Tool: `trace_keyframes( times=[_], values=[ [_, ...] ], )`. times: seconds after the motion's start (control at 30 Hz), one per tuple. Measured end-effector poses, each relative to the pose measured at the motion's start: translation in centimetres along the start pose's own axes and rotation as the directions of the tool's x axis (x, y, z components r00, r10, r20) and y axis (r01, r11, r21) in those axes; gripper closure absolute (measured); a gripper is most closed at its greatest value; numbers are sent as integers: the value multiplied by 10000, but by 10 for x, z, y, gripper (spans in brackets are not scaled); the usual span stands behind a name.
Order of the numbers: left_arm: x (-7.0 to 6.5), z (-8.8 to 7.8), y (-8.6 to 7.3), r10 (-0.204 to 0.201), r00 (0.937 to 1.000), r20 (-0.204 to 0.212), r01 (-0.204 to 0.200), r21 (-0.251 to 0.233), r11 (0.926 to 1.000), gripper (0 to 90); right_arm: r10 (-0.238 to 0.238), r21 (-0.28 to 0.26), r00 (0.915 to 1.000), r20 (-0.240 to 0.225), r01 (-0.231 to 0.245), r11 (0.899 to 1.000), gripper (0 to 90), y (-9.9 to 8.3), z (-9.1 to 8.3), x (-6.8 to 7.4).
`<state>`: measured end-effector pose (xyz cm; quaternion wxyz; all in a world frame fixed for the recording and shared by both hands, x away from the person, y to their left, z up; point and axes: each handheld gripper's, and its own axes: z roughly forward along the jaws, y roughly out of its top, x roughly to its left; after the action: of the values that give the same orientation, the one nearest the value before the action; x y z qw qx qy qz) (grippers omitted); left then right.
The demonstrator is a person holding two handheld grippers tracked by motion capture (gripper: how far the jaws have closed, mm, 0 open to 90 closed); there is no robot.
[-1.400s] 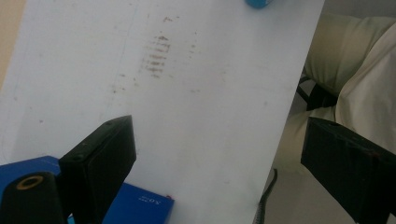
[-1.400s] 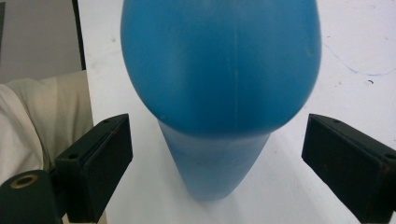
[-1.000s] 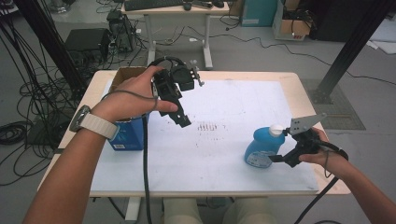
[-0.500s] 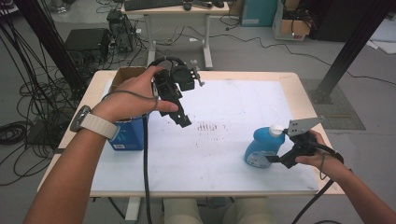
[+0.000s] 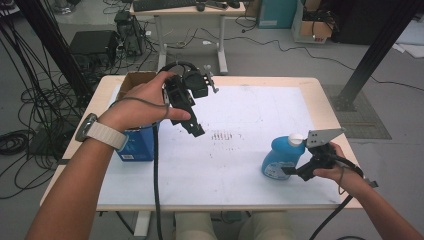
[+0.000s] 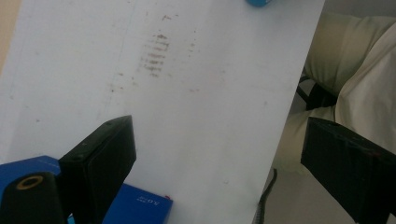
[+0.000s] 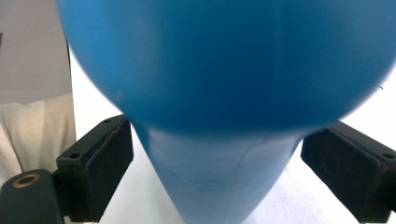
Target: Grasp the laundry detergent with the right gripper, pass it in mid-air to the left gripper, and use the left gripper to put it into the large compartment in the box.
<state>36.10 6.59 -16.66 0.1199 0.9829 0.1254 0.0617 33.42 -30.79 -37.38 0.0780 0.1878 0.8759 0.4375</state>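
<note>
The blue bottle [image 5: 277, 159] stands upright near the right edge of the table [image 5: 250, 82], already between the wide, closing jaws of the right claw [image 5: 289, 172], while the empty, open left claw [image 5: 196, 131] hovers far away.

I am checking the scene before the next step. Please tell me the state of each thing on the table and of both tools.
Blue bottle: lying on the white sheet, white cap on.
Blue box: standing at the table's left edge.
Cardboard box: open.
Left tool: open, empty, raised.
Right tool: jaws just closing around bottle, gaps remain.
</note>
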Motion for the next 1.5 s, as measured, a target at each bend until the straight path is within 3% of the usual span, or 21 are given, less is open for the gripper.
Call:
trace_keyframes(
  times=[0.4,1.1,1.5],
  values=[
    [0,0,2,61,10000,11,-61,-4,10000,106,53,-636,10000,-44,-56,9980,144,-5,6,1],
    [0,1,2,17,10000,40,-17,-9,10000,108,228,-1174,9996,-187,-248,9928,240,-12,11,1],
    [1,3,2,-41,10000,60,41,-22,10000,108,136,-1376,9996,-244,-168,9903,341,-14,15,2]
  ],
)
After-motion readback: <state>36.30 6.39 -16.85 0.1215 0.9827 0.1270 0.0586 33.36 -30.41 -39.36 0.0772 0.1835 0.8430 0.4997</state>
